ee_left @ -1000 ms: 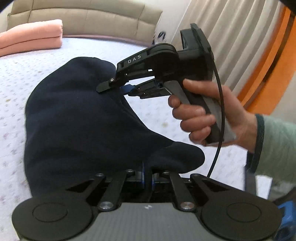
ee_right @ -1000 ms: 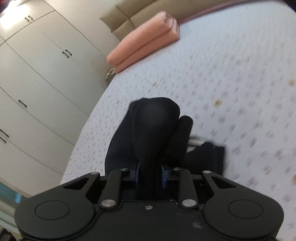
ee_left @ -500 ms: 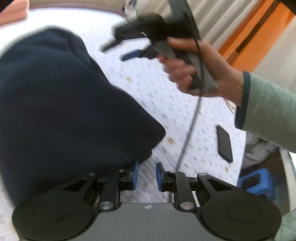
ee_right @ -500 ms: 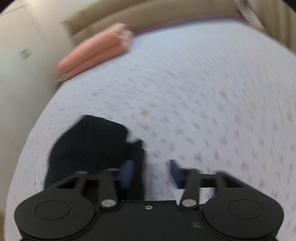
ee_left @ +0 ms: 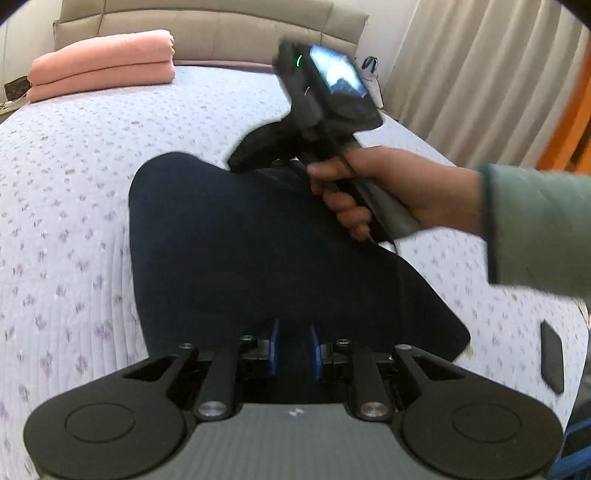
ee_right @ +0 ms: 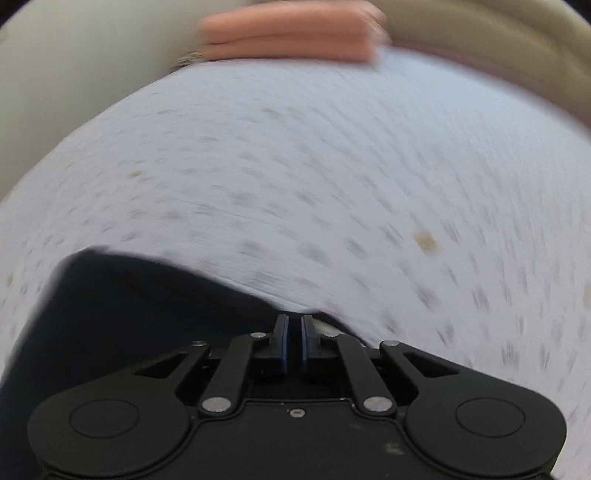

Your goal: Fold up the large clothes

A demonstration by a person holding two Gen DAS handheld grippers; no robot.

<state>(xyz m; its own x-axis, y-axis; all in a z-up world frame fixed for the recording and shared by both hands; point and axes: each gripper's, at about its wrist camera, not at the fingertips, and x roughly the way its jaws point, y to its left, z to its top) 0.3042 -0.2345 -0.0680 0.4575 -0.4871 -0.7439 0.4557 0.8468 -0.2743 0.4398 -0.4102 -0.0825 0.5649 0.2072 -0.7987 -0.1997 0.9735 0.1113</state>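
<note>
A dark navy garment lies folded on the white quilted bed. My left gripper sits over its near edge, jaws slightly apart, with dark cloth showing between the blue pads; whether it grips is unclear. The right gripper's body, held in a hand, hovers over the garment's far right side in the left wrist view. In the blurred right wrist view my right gripper has its pads almost together with nothing between them, at the garment's far edge.
A folded pink blanket lies at the head of the bed by the beige headboard. A black phone lies near the bed's right edge. Curtains hang on the right.
Both grippers let go of the garment, which dropped flat on the bed. The right gripper swung over the garment and closed empty. The left gripper came back over the garment's near edge.
</note>
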